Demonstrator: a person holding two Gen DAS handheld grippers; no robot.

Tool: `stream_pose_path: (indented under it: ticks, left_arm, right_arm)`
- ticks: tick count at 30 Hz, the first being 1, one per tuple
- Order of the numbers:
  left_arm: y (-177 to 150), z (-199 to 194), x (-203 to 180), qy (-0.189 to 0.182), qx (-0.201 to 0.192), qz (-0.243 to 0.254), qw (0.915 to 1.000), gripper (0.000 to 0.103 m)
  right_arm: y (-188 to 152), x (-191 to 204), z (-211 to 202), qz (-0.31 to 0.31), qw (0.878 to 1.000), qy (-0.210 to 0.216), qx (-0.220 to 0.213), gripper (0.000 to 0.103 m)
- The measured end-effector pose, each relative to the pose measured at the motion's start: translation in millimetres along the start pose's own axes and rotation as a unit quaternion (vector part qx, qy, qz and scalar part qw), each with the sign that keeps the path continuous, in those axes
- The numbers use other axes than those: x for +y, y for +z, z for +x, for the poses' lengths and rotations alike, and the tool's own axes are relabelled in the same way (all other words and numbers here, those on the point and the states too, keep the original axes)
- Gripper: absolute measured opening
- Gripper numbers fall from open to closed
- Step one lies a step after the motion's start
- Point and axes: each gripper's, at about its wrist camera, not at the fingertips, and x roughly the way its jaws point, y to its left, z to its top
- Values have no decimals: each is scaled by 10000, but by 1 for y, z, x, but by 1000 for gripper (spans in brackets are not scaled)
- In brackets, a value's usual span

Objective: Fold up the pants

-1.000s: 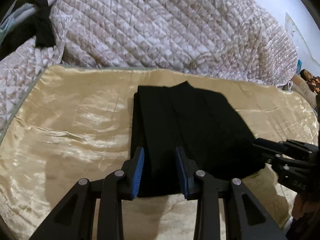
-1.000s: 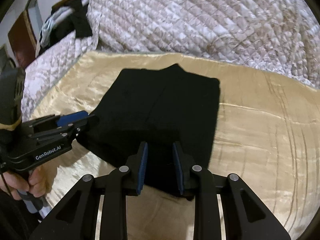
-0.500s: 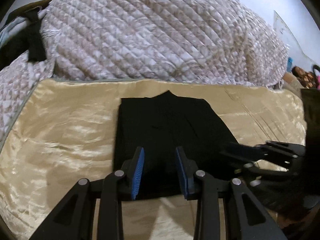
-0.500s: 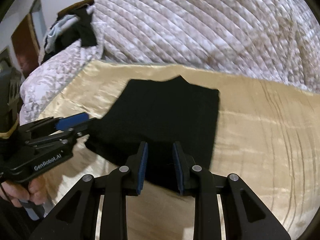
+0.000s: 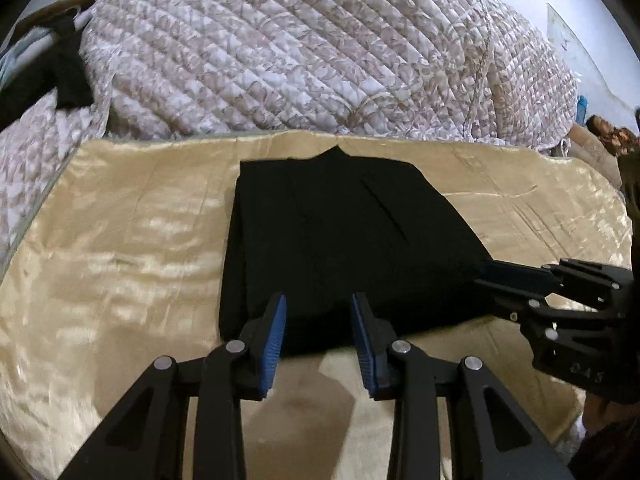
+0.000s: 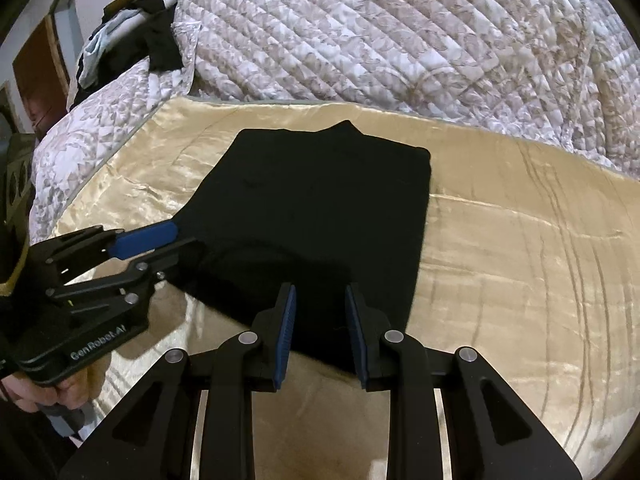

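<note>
Black pants [image 5: 344, 240], folded into a flat rectangle, lie on a shiny gold satin sheet [image 5: 120, 248], directly ahead of both pairs of fingers and reaching back under their tips. The left gripper [image 5: 318, 330] has its blue-padded fingers [image 5: 276, 332] spread, nothing pinched, hovering over the near edge of the fabric. The right gripper [image 6: 320, 326] has its fingers [image 6: 286, 328] likewise apart and empty above the near edge. Beyond the pants, past the fingertips, a quilted floral bedspread [image 6: 400, 40] is heaped up, with dark clothes [image 6: 132, 48] piled off to the far left.
</note>
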Motion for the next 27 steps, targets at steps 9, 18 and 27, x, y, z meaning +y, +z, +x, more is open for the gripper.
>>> stream_pose_path:
  ticks: [9,18,27]
  left_arm:
    - [-21,12,-1,243,477,-50,9986,41]
    - [-24,14,5,308,504,-105,9982,56]
    - [-24,15,5,309,516,-93,9981,60]
  right_arm:
    - [-32,8,2,90,9990,-26,428,43]
    - [-34,8,2,17,9991,-128,411,44]
    - [-33,9,2,-14,9990,-134,419,46]
